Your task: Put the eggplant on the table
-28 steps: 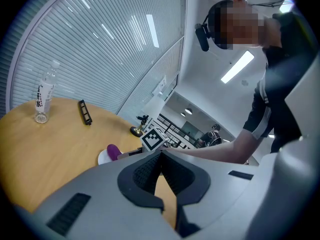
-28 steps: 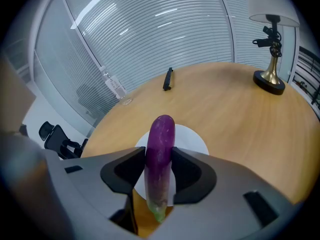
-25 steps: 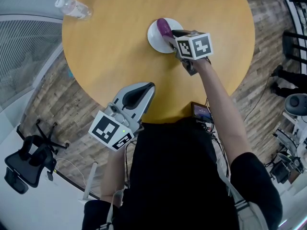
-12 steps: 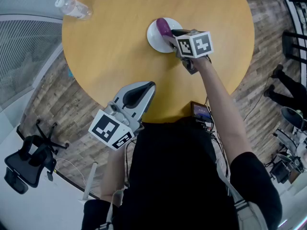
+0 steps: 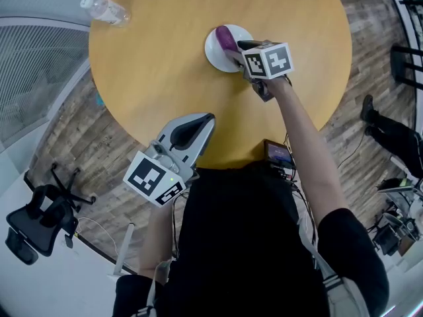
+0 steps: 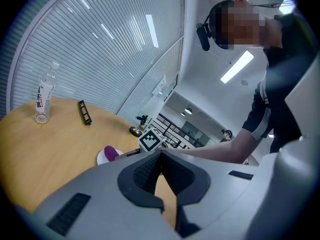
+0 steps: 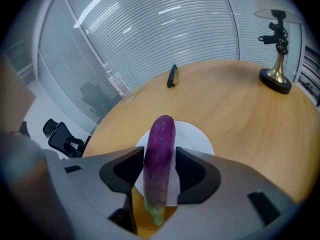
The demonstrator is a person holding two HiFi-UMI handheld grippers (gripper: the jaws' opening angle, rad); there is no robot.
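A purple eggplant (image 5: 226, 38) lies on a small white plate (image 5: 213, 53) on the round wooden table (image 5: 152, 78). My right gripper (image 5: 235, 49) reaches it from the near side. In the right gripper view the eggplant (image 7: 160, 149) runs lengthwise between the jaws of that gripper (image 7: 159, 156), its green stem end towards the camera. The jaws are opening and sit just beside its flanks, over the plate (image 7: 200, 140). My left gripper (image 5: 207, 119) hovers at the table's near edge, shut and empty; its tips (image 6: 161, 154) meet.
A plastic water bottle (image 5: 102, 8) lies at the far left of the table. A black bar (image 7: 171, 76) and a brass stand (image 7: 276, 74) are at the far side. A small screen device (image 5: 277, 154) hangs at the near edge. An office chair (image 5: 36, 223) stands on the floor, left.
Both grippers and the eggplant stay where they were. Only the head view has shifted slightly, and a person at the right edge has moved.
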